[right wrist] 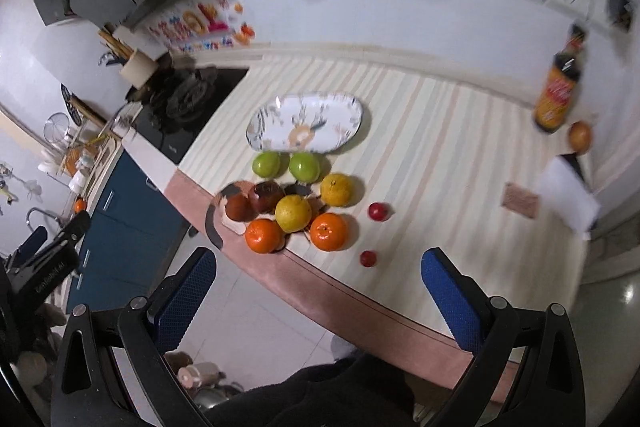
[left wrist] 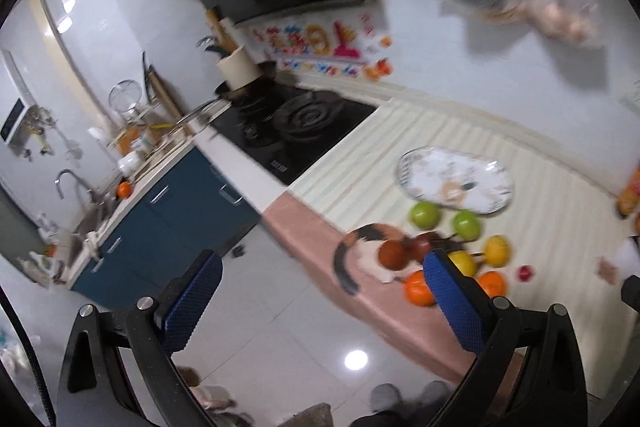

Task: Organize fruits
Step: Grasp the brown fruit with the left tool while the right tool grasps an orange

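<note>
1. The left gripper (left wrist: 322,291) is seen with its blue-padded fingers (left wrist: 454,301) spread wide and nothing held between them; it is raised off the counter, over the pale floor tiles (left wrist: 256,311) beside the counter's edge.

2. The right gripper (right wrist: 316,291) is likewise spread wide and empty; its fingers (right wrist: 450,297) are held above the pink border (right wrist: 360,301) of the striped cloth (right wrist: 440,163), short of the fruit.

3. The fruit is found clustered on the cloth near its front-left corner; two oranges (right wrist: 329,231) lie nearest the edge, with a yellow citrus (right wrist: 293,213) just behind and between them and a second yellow citrus (right wrist: 337,189) further back.

4. Two dark red apples (right wrist: 266,197) are set to the left of the yellow fruit, touching each other; two green apples (right wrist: 305,166) lie side by side behind, just in front of the plate.

5. Two small red fruits (right wrist: 378,211) are placed apart from the cluster, to its right; one is near the cloth's border.

6. An oval patterned plate (right wrist: 266,119) lies behind the fruit, with nothing on it; the hob (right wrist: 188,95) is seen to its left.

7. A dark sauce bottle (right wrist: 558,89) stands well apart at the far right by the wall, an onion-like item just beside it; the frames are blurred, so finer detail cannot be told.
</note>
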The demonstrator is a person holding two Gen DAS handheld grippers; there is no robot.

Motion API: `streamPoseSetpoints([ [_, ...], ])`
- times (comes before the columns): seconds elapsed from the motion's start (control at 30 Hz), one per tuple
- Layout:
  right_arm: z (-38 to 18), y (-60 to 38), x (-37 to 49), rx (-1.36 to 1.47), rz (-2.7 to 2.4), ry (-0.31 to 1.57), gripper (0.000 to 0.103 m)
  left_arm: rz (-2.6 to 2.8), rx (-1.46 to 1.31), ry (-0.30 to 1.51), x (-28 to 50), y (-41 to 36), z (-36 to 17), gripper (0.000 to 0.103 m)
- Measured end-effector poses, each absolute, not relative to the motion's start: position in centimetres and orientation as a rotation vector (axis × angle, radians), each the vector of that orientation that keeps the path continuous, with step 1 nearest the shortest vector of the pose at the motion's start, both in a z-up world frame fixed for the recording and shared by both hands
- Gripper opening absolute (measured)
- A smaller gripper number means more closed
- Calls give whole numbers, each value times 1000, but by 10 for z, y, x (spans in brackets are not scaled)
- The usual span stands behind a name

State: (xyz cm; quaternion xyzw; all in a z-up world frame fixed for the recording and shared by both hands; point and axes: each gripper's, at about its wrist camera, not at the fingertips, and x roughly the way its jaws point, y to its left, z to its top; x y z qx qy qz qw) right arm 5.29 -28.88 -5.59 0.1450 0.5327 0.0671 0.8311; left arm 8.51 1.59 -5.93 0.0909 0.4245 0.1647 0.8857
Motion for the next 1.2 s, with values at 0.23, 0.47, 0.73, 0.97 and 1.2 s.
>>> streamPoseSetpoints([
  [0.23, -178, -273, 118, 381, 157, 1320, 98, 379, 215, 1049, 133, 44, -127, 103],
  [0.47, -267, -241, 159, 402, 119, 1454, 80, 238, 177, 1256, 197, 69, -204, 94],
  [0.73, -322, -206, 182, 386, -9, 1572, 74, -50, 76, 1517, 265, 83, -290, 80],
  [0.97, -338, -189, 192, 352, -79, 1616, 74, -244, 150, 1589, 287, 59, -331, 80],
  [1.2, -351, -175, 201, 330, -115, 1638, 70, -366, 65, 1599, 291, 45, -342, 63],
])
